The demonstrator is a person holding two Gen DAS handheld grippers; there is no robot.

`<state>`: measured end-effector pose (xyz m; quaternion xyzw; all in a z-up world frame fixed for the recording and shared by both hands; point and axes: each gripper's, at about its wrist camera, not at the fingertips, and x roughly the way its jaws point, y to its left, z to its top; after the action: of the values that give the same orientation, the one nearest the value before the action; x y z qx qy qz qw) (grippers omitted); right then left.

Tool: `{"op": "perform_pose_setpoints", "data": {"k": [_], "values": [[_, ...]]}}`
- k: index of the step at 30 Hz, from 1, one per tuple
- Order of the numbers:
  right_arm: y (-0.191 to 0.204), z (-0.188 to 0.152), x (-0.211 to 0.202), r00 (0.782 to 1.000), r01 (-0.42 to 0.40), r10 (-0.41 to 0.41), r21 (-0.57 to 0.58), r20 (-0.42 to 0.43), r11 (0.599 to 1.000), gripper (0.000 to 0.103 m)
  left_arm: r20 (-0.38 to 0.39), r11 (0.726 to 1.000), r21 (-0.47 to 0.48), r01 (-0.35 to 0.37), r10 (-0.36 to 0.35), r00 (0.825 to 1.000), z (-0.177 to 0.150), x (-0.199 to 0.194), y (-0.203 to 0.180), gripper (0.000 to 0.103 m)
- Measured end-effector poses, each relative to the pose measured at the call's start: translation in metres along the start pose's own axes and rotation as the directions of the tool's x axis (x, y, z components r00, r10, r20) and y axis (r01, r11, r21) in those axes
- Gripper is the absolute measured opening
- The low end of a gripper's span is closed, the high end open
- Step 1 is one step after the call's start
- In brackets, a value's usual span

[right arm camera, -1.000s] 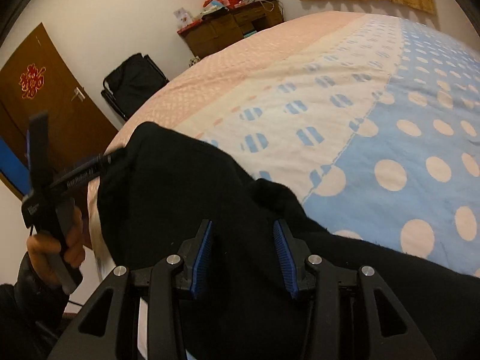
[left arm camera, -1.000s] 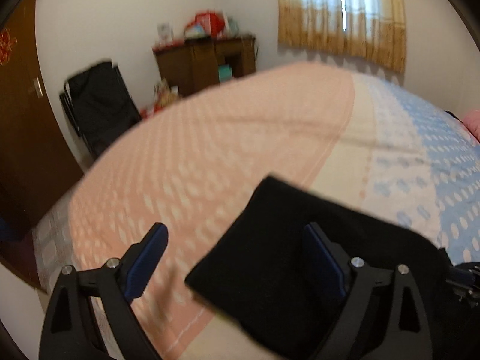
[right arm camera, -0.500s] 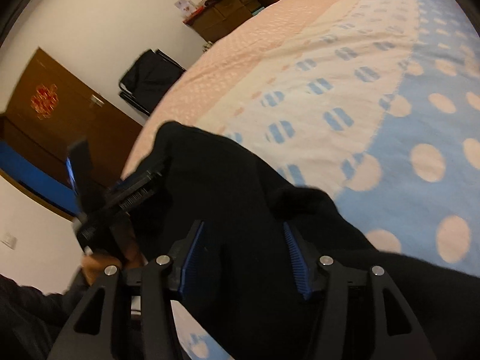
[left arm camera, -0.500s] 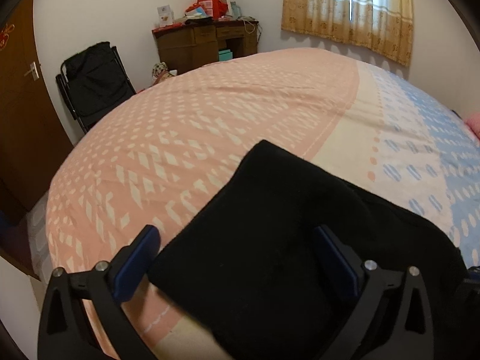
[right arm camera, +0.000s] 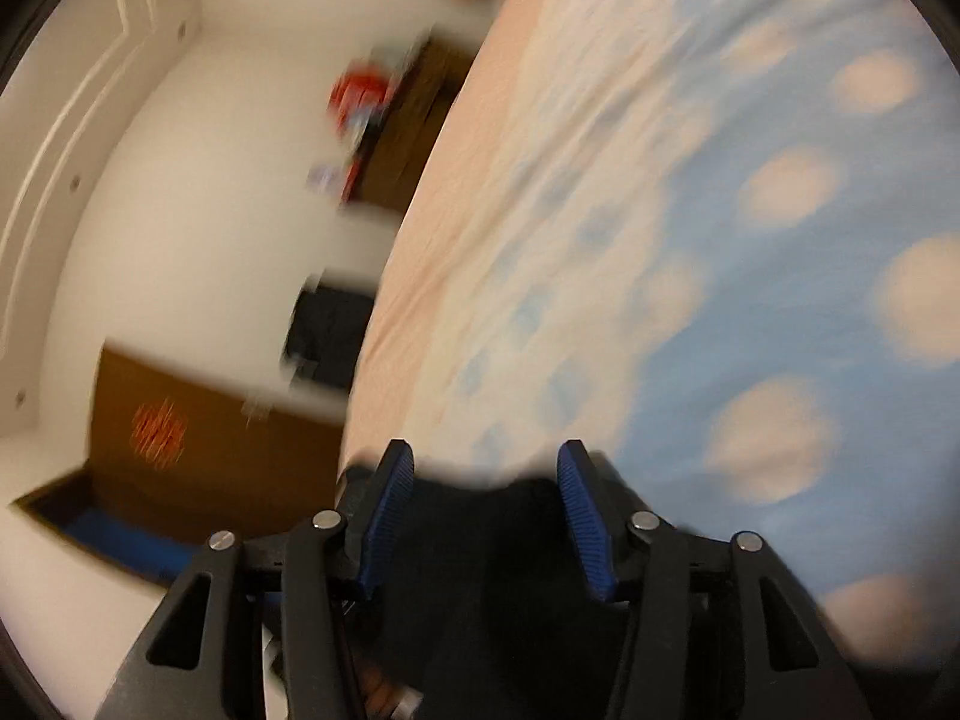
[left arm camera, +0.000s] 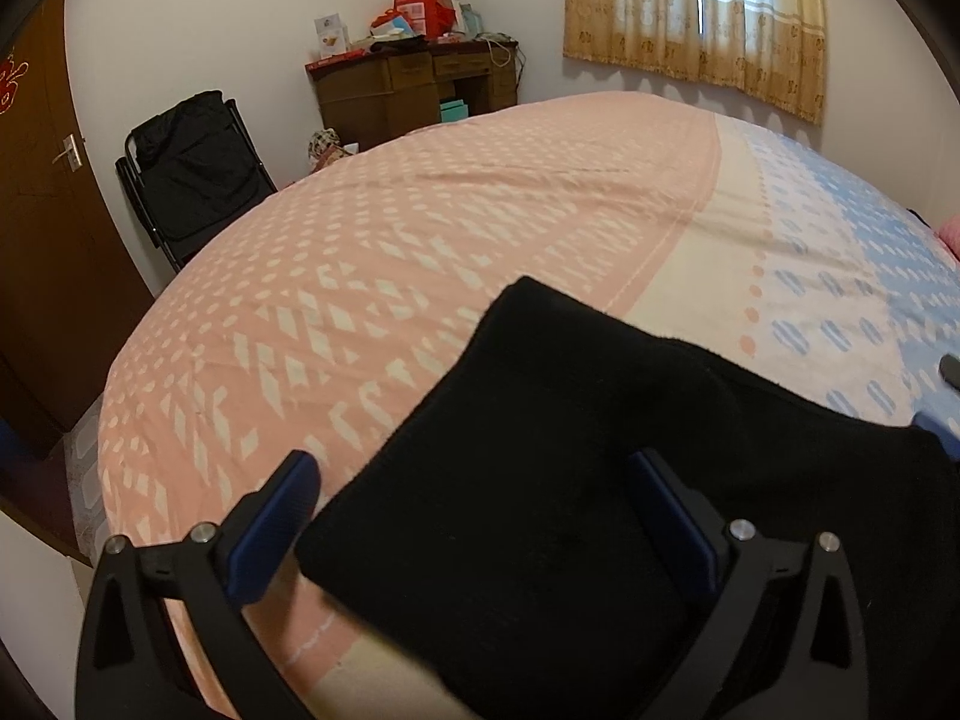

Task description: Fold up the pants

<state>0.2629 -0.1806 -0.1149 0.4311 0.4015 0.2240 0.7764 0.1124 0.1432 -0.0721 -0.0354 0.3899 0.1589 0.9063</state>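
Swinging blurrily since earlier, right claw (right arm camera: 483,510) gapes over black pants (left arm camera: 570,516); left claw (left arm camera: 474,516) wide; no writing legible.

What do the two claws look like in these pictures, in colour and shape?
Both look alike: the left claw and the right claw have black angular frames with triangular cut-outs, silver screw heads, and two flat fingers with ribbed dark blue pads. No cables or markings show.
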Motion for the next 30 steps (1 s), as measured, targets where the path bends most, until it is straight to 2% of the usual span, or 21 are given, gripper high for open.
{"op": "perform_pose_setpoints", "data": {"k": [3,5,6,8,9,10,11,12,13,14,16,17,19,21,23,24,25,26,28,29,30], "values": [[-0.002,0.007,-0.030,0.998,0.045,-0.047,0.039,0.049,0.998,0.052,0.000,1.000,-0.002,0.002,-0.002,1.000,-0.001,0.001,-0.001,0.103],[0.016,0.002,-0.061,0.970,0.228,-0.221,-0.073,0.100,0.971,0.052,0.001,1.000,-0.004,0.004,-0.004,1.000,-0.001,0.001,-0.001,0.103],[0.022,-0.001,-0.076,0.939,0.330,-0.315,-0.111,0.136,0.937,0.052,0.003,1.000,-0.005,0.003,-0.003,1.000,-0.001,0.001,-0.001,0.103],[0.027,-0.003,-0.112,0.818,0.561,-0.526,-0.122,0.234,0.819,0.052,0.002,1.000,-0.006,0.003,-0.003,1.000,-0.001,0.001,-0.001,0.103],[0.023,-0.001,-0.136,0.738,0.654,-0.612,-0.082,0.284,0.752,0.052,0.001,1.000,-0.006,0.005,-0.005,1.000,-0.001,0.001,0.000,0.103],[0.016,0.001,-0.163,0.645,0.730,-0.691,0.004,0.327,0.683,0.052,0.000,1.000,-0.008,0.005,-0.005,1.000,-0.001,0.001,0.000,0.103],[0.008,0.004,-0.185,0.578,0.765,-0.743,0.093,0.337,0.638,0.052,0.000,1.000,-0.008,0.005,-0.005,1.000,-0.002,0.001,0.000,0.103],[-0.004,0.007,-0.210,0.528,0.776,-0.782,0.186,0.331,0.602,0.052,0.000,1.000,-0.008,0.005,-0.005,1.000,-0.002,0.001,0.000,0.103],[-0.019,0.010,-0.234,0.494,0.770,-0.811,0.275,0.314,0.576,0.052,0.000,1.000,-0.009,0.005,-0.005,1.000,-0.002,0.001,0.000,0.103],[-0.027,0.012,-0.243,0.477,0.767,-0.825,0.315,0.303,0.559,0.052,0.000,1.000,-0.008,0.004,-0.004,1.000,-0.002,0.001,0.000,0.103],[-0.052,0.022,-0.263,0.409,0.798,-0.879,0.371,0.244,0.474,0.052,0.001,1.000,-0.008,0.003,-0.003,1.000,-0.002,0.001,0.000,0.103],[-0.065,0.025,-0.267,0.400,0.808,-0.892,0.379,0.210,0.451,0.052,0.000,1.000,-0.008,0.001,-0.001,1.000,-0.001,0.001,0.000,0.103],[-0.077,0.031,-0.262,0.403,0.815,-0.900,0.383,0.165,0.435,0.052,0.001,1.000,-0.008,0.000,0.000,1.000,-0.001,0.000,0.000,0.103],[-0.068,0.031,-0.261,0.368,0.846,-0.916,0.352,0.158,0.400,0.053,0.003,1.000,-0.009,-0.001,0.001,1.000,-0.001,0.000,0.000,0.103],[-0.063,0.031,-0.259,0.386,0.844,-0.908,0.335,0.165,0.420,0.051,0.002,1.000,-0.009,-0.001,0.001,1.000,-0.001,0.000,0.000,0.103],[-0.067,0.028,-0.263,0.392,0.839,-0.904,0.338,0.171,0.427,0.045,0.002,1.000,-0.009,-0.001,0.001,1.000,-0.002,0.000,0.000,0.103],[-0.068,0.025,-0.271,0.392,0.836,-0.904,0.342,0.173,0.428,0.023,0.003,1.000,-0.009,0.000,0.000,1.000,-0.001,0.000,0.000,0.103],[-0.076,0.020,-0.281,0.426,0.814,-0.885,0.348,0.186,0.465,0.014,0.003,1.000,-0.009,0.000,0.000,1.000,-0.001,0.000,0.000,0.103],[-0.085,0.008,-0.306,0.546,0.713,-0.805,0.375,0.233,0.592,0.006,0.002,1.000,-0.008,-0.001,0.001,1.000,-0.001,0.000,0.000,0.103],[-0.083,-0.002,-0.320,0.582,0.668,-0.769,0.384,0.264,0.637,0.006,0.002,1.000,-0.008,-0.001,0.001,1.000,-0.001,0.000,0.000,0.103],[-0.081,-0.011,-0.325,0.601,0.636,-0.740,0.380,0.302,0.671,0.005,0.001,1.000,-0.009,-0.001,0.001,1.000,-0.001,0.000,0.000,0.103]]}}
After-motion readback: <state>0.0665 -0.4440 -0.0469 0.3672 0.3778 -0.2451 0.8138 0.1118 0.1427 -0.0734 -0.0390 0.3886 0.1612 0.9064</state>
